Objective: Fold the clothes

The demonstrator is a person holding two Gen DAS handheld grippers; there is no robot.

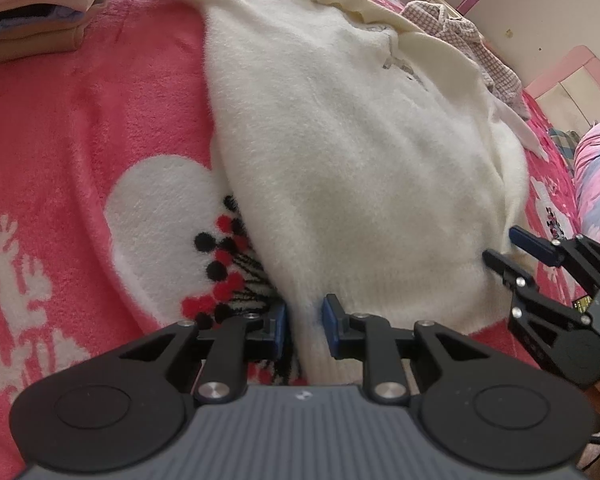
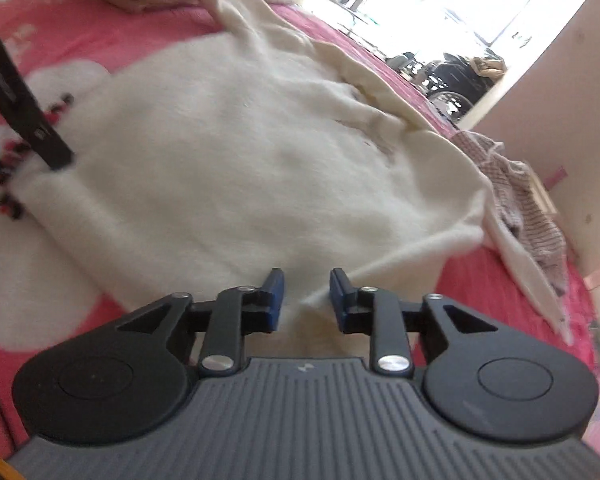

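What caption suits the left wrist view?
Left gripper straddles the white sweater's hem on a pink blanket.

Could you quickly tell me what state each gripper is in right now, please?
Left gripper: open, jaws astride the white sweater's hem, not clamped.
Right gripper: open, hem corner between its jaws.

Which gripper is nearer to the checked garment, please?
Right. The right gripper is at the sweater hem corner on the checked garment's side; the left gripper is at the opposite corner.
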